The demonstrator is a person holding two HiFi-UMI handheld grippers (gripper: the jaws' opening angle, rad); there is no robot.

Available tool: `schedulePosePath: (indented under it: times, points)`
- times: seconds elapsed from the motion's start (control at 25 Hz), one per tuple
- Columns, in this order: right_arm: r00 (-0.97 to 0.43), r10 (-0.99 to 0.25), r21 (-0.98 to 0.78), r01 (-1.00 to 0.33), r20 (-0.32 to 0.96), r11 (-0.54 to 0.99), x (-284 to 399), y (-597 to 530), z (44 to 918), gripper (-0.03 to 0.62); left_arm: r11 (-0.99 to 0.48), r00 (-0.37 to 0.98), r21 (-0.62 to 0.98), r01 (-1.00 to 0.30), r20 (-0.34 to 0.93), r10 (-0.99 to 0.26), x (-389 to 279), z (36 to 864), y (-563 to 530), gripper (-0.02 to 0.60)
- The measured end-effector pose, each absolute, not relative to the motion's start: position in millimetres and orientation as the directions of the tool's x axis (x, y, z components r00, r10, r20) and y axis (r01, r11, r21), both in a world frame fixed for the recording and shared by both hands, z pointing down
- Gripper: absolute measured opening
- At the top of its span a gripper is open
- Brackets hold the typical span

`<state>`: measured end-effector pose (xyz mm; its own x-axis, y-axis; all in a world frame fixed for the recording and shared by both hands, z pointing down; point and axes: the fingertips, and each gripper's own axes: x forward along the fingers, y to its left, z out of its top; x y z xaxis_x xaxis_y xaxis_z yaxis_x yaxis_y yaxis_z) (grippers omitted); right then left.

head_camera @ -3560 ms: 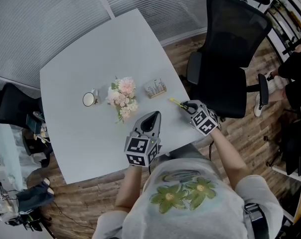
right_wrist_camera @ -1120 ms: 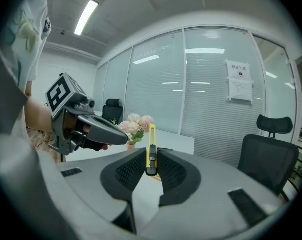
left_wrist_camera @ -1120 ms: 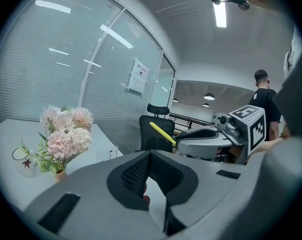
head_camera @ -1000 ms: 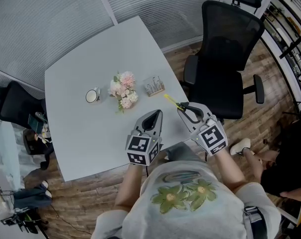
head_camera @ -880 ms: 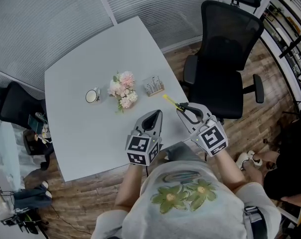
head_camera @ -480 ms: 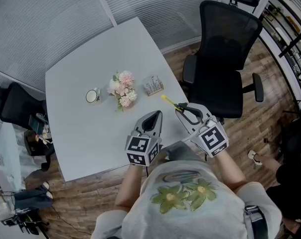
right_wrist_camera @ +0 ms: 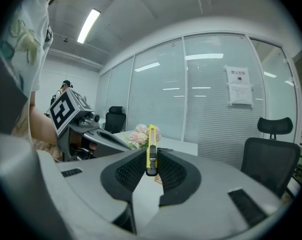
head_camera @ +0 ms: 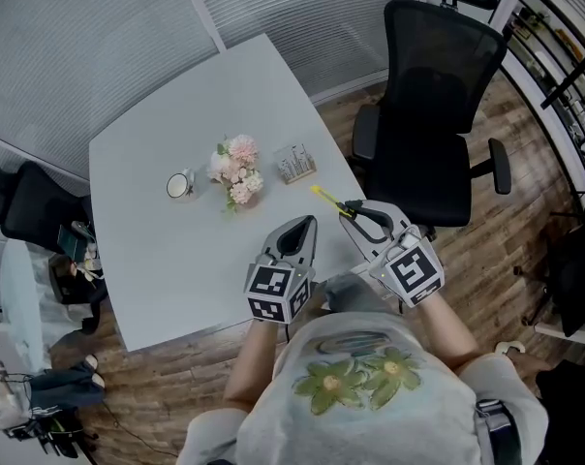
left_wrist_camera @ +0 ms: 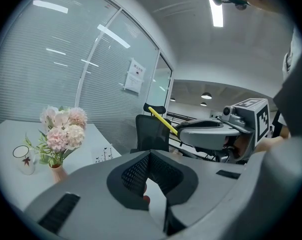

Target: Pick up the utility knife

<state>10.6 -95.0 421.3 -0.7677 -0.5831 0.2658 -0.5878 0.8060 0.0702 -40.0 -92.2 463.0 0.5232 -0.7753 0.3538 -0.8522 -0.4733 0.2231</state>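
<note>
At the left of the white worktop (head_camera: 167, 105) a small mug (head_camera: 179, 185) is seen, with a motif on its side too small to be made out. Just to its right a vase of pale pink flowers (head_camera: 233, 169) is set, and near that a small holder (head_camera: 295, 164) whose contents cannot be told.

The left claw (head_camera: 305, 223) is held over the near edge of the worktop, pointed ahead and tipped slightly down. Its jaws are brought together with nothing between them. The hand behind it is hidden by the marker cube, on which only black-and-white squares are printed.

The yellow utility knife (head_camera: 327, 200) is clamped at its rear end in the right claw (head_camera: 353, 208) and is held off the worktop near the right edge, projecting forward from the jaw tips. The right forearm is angled in from the lower right.

A black office chair (head_camera: 433, 114) is stood beside the worktop. A printed notice (right_wrist_camera: 239, 86) is stuck to the glass wall; its text cannot be read.
</note>
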Motion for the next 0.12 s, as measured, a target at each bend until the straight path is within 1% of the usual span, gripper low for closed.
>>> schedulePosePath:
  times: [0.12]
  points:
    - [-0.767, -0.585, 0.074, -0.588, 0.263, 0.805, 13.3, -91.5, 420.0, 0.071, -0.474, 0.524, 0.222, -0.852, 0.355, -0.774, -37.3, 462.5, -87.9, 0.011]
